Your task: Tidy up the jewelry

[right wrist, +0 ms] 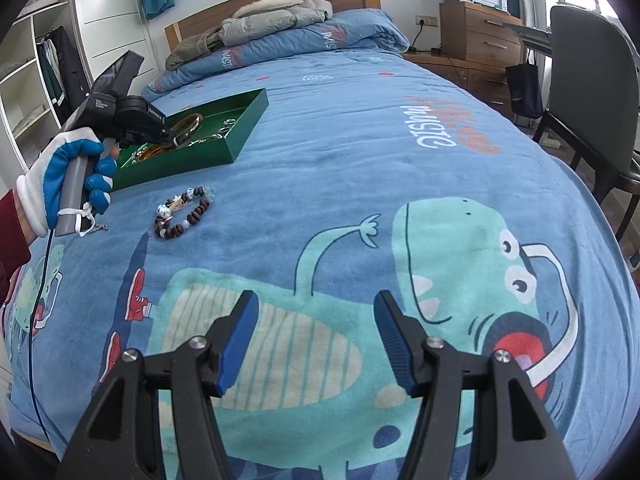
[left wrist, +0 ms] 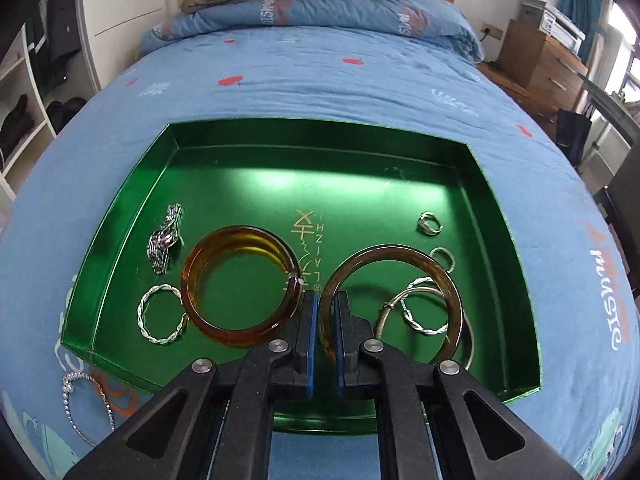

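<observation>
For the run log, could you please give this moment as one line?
left tool: shut on amber bangle over green tray | right tool: open | bead bracelet: on bed

2 wrist views sharing green tray point(left wrist: 120, 240)

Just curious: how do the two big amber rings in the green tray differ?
The wide amber bangle lies flat and free; the thin amber bangle is pinched by the left hand-held gripper and overlaps silver rings. Both are translucent amber, inside the green tray.

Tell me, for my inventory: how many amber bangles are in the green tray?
2. One thick amber bangle lies left of centre; a thinner amber bangle sits right of it, pinched by the left gripper.
</observation>
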`<state>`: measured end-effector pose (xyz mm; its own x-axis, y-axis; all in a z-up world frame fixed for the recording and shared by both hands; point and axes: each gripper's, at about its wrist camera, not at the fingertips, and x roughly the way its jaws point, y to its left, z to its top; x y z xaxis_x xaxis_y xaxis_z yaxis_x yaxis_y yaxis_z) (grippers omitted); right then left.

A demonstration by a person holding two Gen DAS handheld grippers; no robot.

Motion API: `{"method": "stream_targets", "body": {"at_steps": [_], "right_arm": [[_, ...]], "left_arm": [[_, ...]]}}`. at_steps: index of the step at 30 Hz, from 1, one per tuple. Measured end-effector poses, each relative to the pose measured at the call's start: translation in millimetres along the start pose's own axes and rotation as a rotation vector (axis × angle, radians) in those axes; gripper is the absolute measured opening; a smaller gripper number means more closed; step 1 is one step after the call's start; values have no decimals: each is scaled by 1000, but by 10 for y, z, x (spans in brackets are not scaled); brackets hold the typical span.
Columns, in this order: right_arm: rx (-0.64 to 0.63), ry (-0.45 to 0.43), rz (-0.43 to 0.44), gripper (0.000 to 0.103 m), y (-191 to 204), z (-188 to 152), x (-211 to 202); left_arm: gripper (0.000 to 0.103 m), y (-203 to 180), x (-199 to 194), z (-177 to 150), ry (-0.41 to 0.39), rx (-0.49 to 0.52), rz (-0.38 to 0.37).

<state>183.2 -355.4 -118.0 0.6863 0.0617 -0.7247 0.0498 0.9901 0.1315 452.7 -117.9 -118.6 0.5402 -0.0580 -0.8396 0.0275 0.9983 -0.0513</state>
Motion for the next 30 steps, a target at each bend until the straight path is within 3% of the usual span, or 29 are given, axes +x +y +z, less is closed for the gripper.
{"method": "stream_targets", "body": {"at_steps": [3,5,9,13,19,25,30], "right_arm": [[17,0,-16,58,-76,-24,-38],[26,-1,-21,58,-102,-37,-70],[24,-13,-26,58,-80,-47,-174],[24,-43,-18,58,1,-33,-338],[5,-89,-3,58,220,-11,-620],[-17,-126,3,58,468,-49,-919],[-20,-150,6,62,664,-126,-1135]], "left_arm": [[8,41,24,-47,10,-19,-1],[12,110,-32,-53,7,-55,-40],[43,235,-336,-63,-56,-71,-61],[43,350,-715,-175,-114,-33,-66],[43,558,-1310,-700,-178,11,-120],[44,709,-1832,-1247,-203,88,-58],[56,815,-2304,-1670,-258,100,-21]]}}
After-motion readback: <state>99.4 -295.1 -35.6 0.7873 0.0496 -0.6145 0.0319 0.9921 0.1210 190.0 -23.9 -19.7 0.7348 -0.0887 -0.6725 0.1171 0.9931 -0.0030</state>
